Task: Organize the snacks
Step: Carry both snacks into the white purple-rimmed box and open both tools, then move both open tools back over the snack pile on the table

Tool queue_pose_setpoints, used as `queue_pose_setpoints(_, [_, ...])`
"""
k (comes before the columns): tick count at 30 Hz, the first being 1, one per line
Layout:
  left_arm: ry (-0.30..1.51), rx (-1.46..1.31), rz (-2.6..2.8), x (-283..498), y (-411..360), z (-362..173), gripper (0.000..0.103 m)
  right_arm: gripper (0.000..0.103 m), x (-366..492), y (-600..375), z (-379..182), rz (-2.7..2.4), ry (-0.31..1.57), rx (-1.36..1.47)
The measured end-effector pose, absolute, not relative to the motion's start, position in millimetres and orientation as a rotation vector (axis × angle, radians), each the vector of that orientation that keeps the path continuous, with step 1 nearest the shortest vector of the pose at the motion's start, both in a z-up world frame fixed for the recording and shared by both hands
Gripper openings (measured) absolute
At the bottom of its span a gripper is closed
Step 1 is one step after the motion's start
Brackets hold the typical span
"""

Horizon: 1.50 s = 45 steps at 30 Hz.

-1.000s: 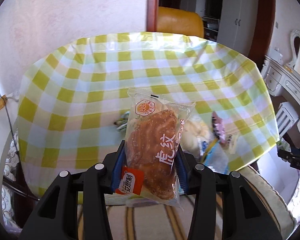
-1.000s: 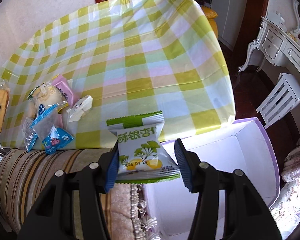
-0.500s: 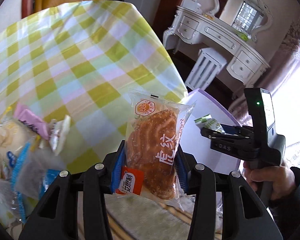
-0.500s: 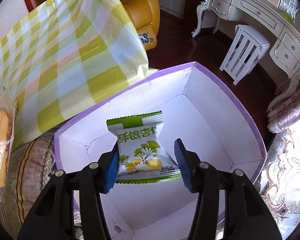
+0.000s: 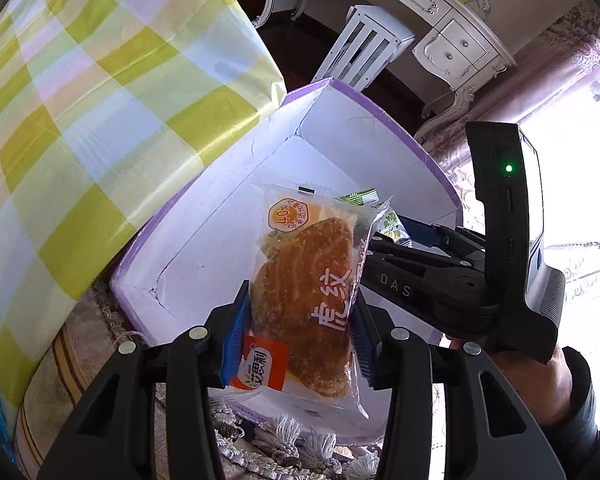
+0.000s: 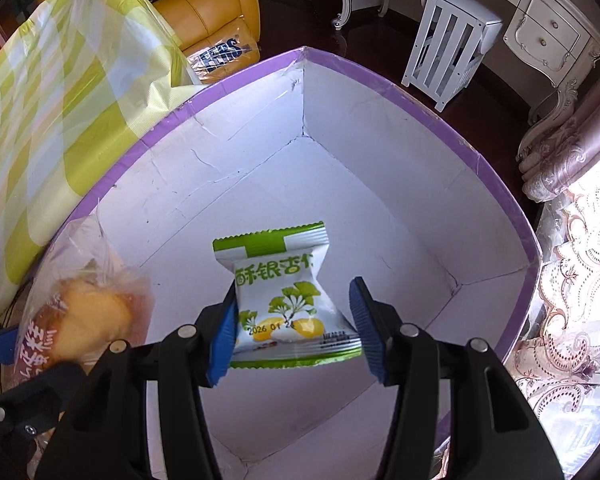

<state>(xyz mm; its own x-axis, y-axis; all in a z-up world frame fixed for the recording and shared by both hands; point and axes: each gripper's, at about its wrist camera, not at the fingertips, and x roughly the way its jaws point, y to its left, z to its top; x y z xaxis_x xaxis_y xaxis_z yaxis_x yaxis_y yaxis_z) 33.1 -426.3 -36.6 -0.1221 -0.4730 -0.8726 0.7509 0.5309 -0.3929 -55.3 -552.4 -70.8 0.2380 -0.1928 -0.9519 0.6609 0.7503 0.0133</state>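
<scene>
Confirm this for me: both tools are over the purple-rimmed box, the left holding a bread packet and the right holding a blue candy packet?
Not quite. The right tool holds a green-and-white snack packet, not a blue one, as the right wrist view shows. The left tool does hold the bread packet, both over the purple-rimmed box.

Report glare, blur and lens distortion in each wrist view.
Left wrist view: window light blows out the right edge behind the black right gripper; the clear-wrapped brown bread packet stays sharp. Right wrist view: the white and green snack packet is crisp; fisheye bows the purple-rimmed white box.
</scene>
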Motion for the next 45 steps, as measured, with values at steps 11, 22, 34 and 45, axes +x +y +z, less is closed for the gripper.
queue_pose_setpoints(11, [1.303, 0.236, -1.060, 37, -423, -33, 0.080, 0.079, -53, -557, -67, -0.677, 1.215, 0.450])
queue_pose_setpoints(22, [0.914, 0.324, -0.805, 32, -380, 30, 0.090, 0.085, -44, -538, -23, -0.788, 1.107, 0.276])
queue_pose_setpoints(34, [0.627, 0.318, -0.606, 24, -295, 74, 0.099, 0.092, -22, -471, 32, -0.727, 0.878, 0.112])
queue_pose_setpoints(45, [0.760, 0.070, -0.571, 36, -191, 67, 0.099, 0.092, 22, -368, 33, -0.314, 0.926, 0.096])
